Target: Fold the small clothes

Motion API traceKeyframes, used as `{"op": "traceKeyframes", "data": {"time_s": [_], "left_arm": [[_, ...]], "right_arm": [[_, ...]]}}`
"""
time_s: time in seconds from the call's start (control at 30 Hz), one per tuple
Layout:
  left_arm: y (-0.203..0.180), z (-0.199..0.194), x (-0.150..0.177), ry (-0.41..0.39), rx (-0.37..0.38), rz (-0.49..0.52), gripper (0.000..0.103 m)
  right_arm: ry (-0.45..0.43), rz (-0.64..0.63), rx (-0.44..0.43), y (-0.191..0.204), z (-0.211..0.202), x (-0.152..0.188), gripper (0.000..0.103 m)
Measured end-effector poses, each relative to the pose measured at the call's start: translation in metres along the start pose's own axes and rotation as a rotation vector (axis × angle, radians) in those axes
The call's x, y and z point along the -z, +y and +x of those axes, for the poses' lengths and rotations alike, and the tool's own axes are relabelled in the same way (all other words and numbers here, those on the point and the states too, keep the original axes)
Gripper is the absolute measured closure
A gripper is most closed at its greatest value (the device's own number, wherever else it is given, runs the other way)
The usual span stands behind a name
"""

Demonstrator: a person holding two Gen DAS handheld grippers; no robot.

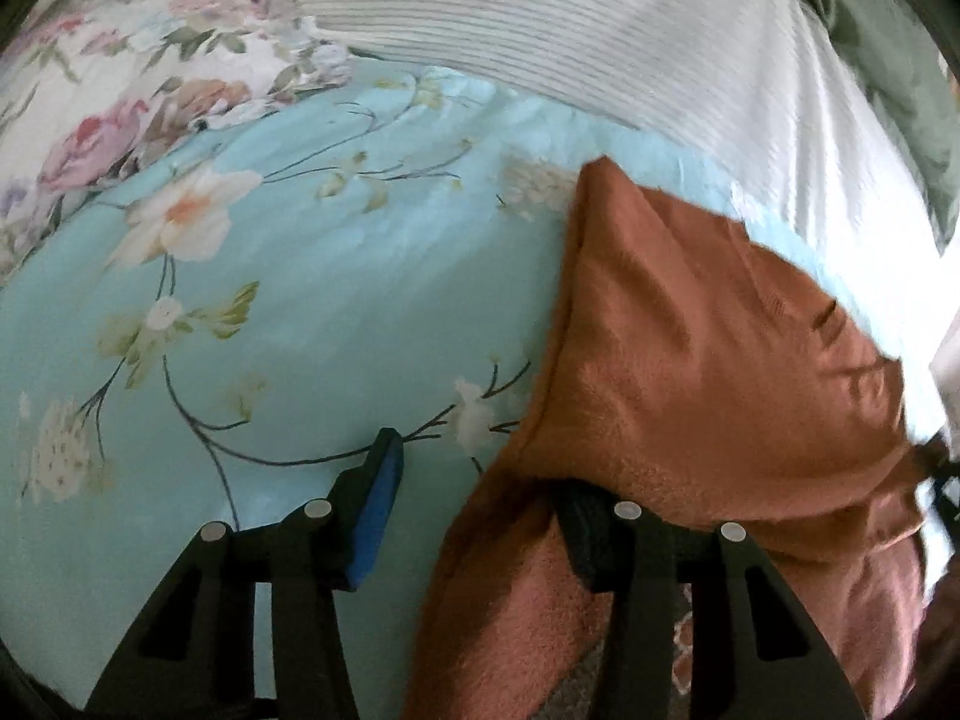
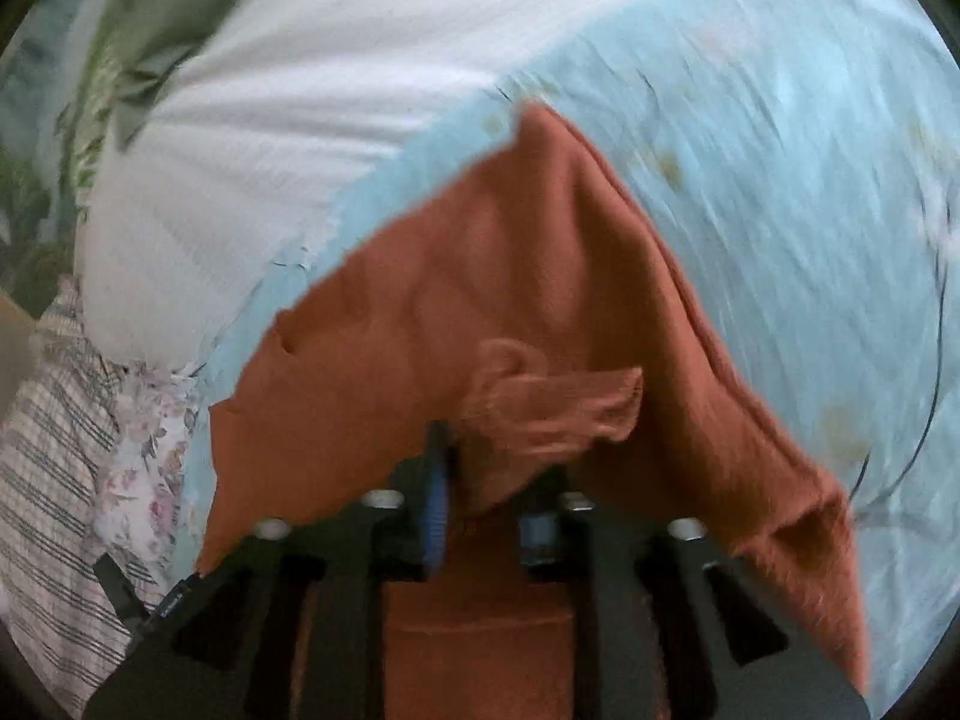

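1. Rust-orange, plain all over — that's the small garment (image 1: 708, 360), the same burnt orange in the right wrist view (image 2: 492, 276).
2. Under it, a pale aqua bed sheet (image 1: 312, 336) printed with white blossoms, olive leaves and thin dark stems.
3. Above, a white cloth (image 1: 540, 18) with fine grey pinstripes.
4. Top left, a cream fabric (image 1: 120, 96) with pink and mauve roses.
5. A sage-green cloth (image 1: 888, 60) at the right edge.
6. In the right view, a cream cloth (image 2: 54, 480) checked in dark green lines.
7. The left tongs (image 1: 474, 498) are black with a blue pad; the right tongs (image 2: 486, 510) match.
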State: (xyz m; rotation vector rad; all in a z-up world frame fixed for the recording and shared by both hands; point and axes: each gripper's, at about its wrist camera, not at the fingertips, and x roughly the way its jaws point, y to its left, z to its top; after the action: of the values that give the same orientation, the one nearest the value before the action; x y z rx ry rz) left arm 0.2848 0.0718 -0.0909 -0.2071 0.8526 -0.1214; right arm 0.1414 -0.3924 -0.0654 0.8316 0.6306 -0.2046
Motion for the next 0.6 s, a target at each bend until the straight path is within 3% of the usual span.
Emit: {"op": "traceKeyframes", "data": {"time_s": [0.1,0.17,0.23,0.3,0.37,0.43,0.47,0.53,0.6], "left_arm": [[0.009,-0.003,0.002,-0.002,0.035,-0.045,0.054],[0.015,-0.001,0.003,0.006,0.061,-0.073,0.054],[0.016,0.0,0.004,0.007,0.064,-0.079,0.054],[0.012,0.0,0.004,0.003,0.045,-0.063,0.054],[0.012,0.0,0.005,-0.001,0.049,-0.065,0.053],[0.014,-0.001,0.005,-0.003,0.061,-0.073,0.052],[0.015,-0.001,0.005,-0.004,0.058,-0.075,0.052],[0.016,-0.001,0.006,-0.006,0.054,-0.078,0.052],[0.015,0.0,0.006,-0.006,0.049,-0.077,0.052]], "right_arm": [[-0.027,0.014,-0.043,0.0,-0.007,0.003,0.047],[-0.016,-0.017,-0.041,0.003,-0.007,0.001,0.05],[-0.004,-0.069,-0.015,0.013,-0.006,-0.001,0.091],[-0.073,-0.093,-0.038,0.021,-0.02,-0.004,0.091],[-0.114,-0.077,0.032,0.017,-0.032,-0.007,0.079],[-0.13,-0.03,0.169,0.006,-0.043,-0.009,0.031],[-0.167,-0.013,0.202,0.001,-0.053,-0.008,0.029],[-0.211,-0.032,0.182,0.0,-0.066,-0.008,0.029],[-0.183,-0.082,0.126,0.01,-0.064,-0.013,0.029]]}}
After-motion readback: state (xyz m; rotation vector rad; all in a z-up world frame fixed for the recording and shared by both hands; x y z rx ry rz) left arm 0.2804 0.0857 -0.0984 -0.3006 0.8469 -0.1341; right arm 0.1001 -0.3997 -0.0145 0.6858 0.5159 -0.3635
